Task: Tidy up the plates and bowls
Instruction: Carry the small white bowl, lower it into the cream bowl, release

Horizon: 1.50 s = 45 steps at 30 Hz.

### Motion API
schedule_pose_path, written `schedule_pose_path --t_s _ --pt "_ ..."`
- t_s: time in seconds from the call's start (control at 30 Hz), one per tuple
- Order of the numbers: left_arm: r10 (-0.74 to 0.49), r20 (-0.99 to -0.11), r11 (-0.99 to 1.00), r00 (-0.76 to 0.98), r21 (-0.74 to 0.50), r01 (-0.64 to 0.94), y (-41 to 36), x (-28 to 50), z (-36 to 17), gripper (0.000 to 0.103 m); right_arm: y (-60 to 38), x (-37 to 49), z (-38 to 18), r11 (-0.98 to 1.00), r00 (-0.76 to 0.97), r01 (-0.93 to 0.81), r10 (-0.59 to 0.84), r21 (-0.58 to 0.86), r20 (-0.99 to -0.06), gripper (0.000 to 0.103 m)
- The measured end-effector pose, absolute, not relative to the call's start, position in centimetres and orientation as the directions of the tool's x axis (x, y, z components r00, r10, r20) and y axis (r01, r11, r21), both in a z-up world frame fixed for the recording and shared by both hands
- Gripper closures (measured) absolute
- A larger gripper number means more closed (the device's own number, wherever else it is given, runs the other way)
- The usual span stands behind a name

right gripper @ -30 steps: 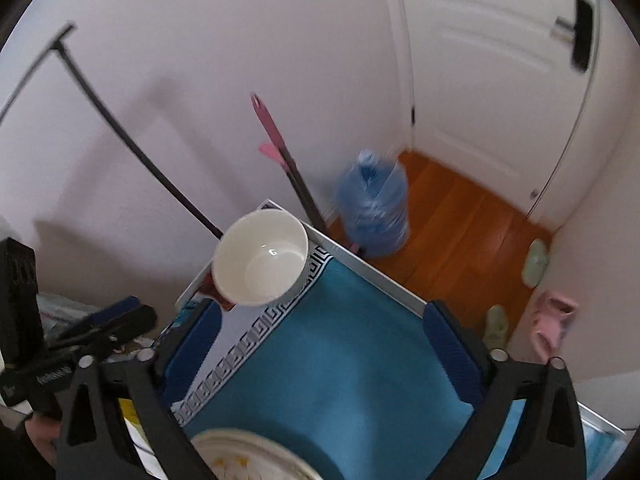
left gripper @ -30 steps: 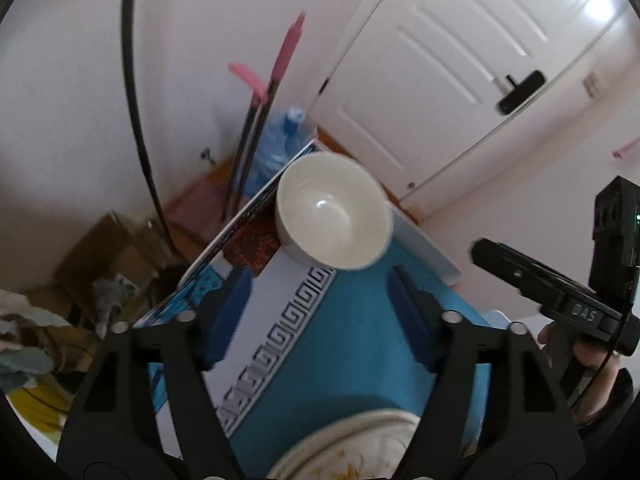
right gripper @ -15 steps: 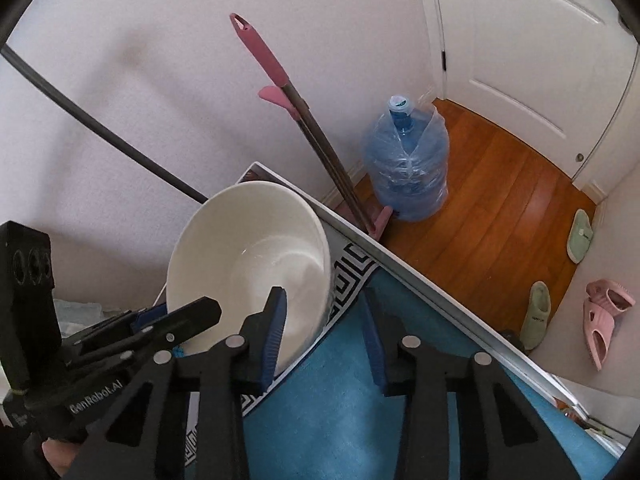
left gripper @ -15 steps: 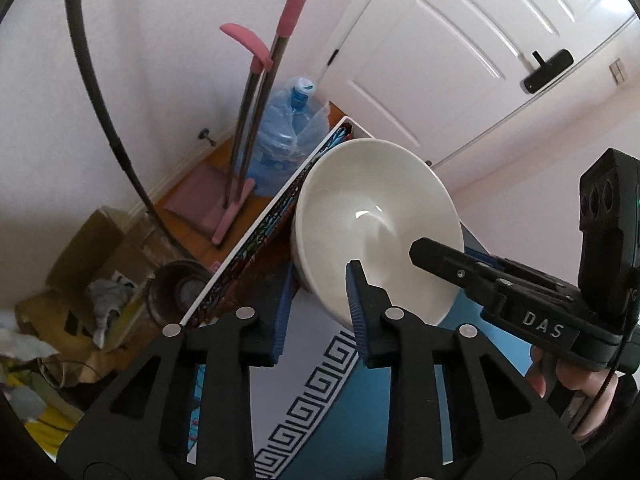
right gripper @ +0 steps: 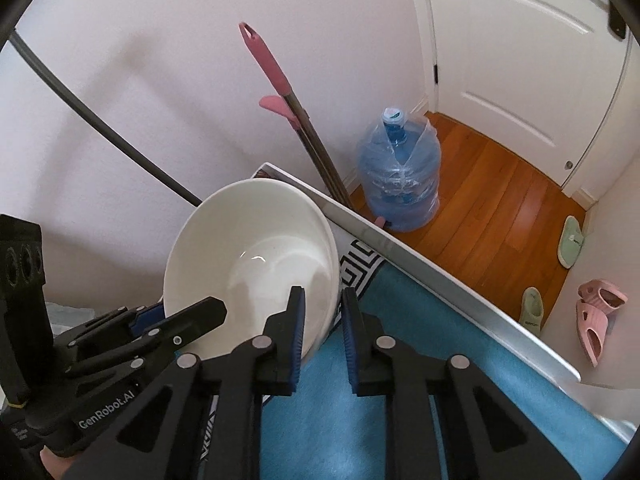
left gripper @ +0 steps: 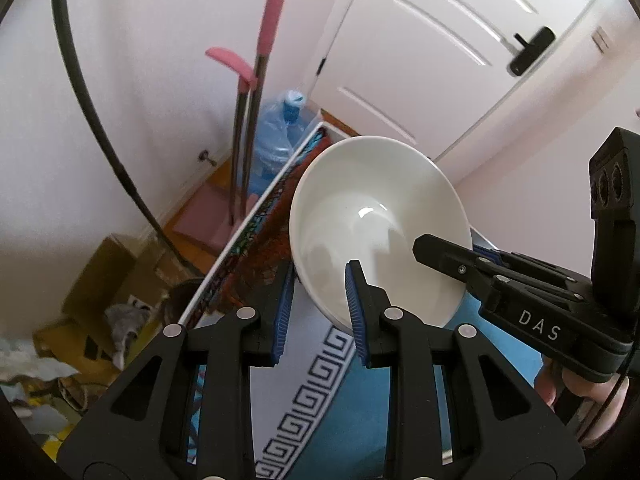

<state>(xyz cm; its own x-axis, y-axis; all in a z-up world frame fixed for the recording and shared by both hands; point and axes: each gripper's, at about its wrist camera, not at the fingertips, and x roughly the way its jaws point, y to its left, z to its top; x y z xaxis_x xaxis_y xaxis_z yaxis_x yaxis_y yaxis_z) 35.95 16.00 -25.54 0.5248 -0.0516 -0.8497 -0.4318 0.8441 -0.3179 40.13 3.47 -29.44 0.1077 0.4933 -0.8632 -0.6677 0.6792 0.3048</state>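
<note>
The white bowl [left gripper: 376,228], a smooth glazed ceramic shape with a deep rounded well and a thin rim, sits tilted near the far corner of the table [right gripper: 440,280], gripped on two sides at once. In the left wrist view the left gripper [left gripper: 320,312] pinches the rim at about 7 o'clock on the bowl: one ribbed blue pad lies inside the well, the other outside the wall. The right gripper [left gripper: 440,252] reaches in from 3 o'clock, its matte black fingers clamped over the opposite rim, and part of a hand [left gripper: 580,392] shows beneath it at 4 o'clock.

In the right wrist view the same bowl [right gripper: 256,256] fills the left centre, and the right gripper [right gripper: 322,312] has its jaws pressed nearly together on the rim at 5 o'clock, one pad inside and one outside. The left gripper [right gripper: 192,316] comes from 8 o'clock and bites the near left rim.

The table carries a teal cloth [right gripper: 380,380] with a white border printed in a dark angular key pattern, and a pale flat edge runs along its far side. Beyond it, at 1 o'clock, a translucent blue water jug [right gripper: 400,180] wrapped in crinkled plastic stands on glossy orange wooden floor [right gripper: 500,200]. Slim metal poles with pink handles [right gripper: 268,64] lean against the plain wall. A white panelled door [right gripper: 520,40] is at 2 o'clock, and soft slippers [right gripper: 596,312] lie at 3 o'clock.
</note>
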Motion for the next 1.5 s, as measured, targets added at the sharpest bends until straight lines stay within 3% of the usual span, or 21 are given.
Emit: schedule_pose_path --t_s 0.4,0.73,1.23,1.5 --pt "-0.015 -0.787 0.910 0.617 -0.267 -0.318 6.7 28.9 -14.7 0.079 -5.5 33.0 -20.2 0.708 0.249 -0.647 0.548 0.284 -0.798 0.086" --pt "-0.095 -0.748 0.949 0.657 -0.268 -0.168 -6.2 21.5 -9.2 0.079 -18.8 23.9 -13.1 0.781 0.397 -0.579 0.521 0.235 -0.756 0.086" --pt "-0.315 -0.816 0.947 0.484 -0.303 0.106 -23.6 17.8 -12.6 0.079 -36.6 15.8 -14.1 0.920 0.500 -0.323 0.364 0.221 -0.786 0.086" --pt "-0.326 -0.878 0.943 0.350 -0.275 0.188 -28.2 18.2 -17.1 0.079 -41.5 14.9 -18.5 0.956 0.460 -0.180 0.289 0.231 -0.840 0.086"
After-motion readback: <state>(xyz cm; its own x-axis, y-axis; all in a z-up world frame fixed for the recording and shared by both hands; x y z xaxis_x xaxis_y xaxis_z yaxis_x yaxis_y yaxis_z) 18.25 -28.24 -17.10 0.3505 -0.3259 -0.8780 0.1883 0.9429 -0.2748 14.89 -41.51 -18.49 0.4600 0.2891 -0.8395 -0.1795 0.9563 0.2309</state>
